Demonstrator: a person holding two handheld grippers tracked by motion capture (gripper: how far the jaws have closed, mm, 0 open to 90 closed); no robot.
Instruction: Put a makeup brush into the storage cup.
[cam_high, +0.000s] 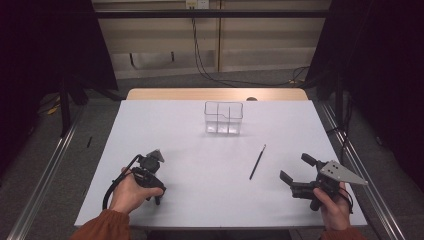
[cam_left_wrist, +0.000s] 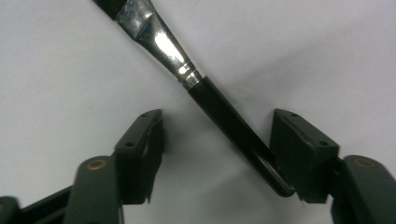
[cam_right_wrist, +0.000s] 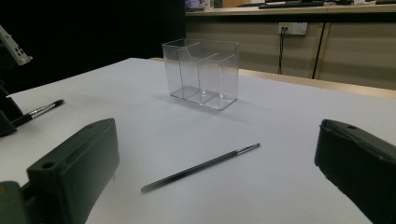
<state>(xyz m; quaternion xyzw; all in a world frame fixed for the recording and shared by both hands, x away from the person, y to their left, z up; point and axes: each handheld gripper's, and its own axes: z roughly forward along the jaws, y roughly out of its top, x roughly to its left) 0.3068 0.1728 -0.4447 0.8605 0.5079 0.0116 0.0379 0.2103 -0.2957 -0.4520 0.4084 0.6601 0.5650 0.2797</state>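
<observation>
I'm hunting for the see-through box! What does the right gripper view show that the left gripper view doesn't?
Right gripper view: the clear box, a thin brush lying flat, the open right claw. Left gripper view: the open left claw straddling a thick brush, up close. Both: the white table, and probably that thick brush.
</observation>
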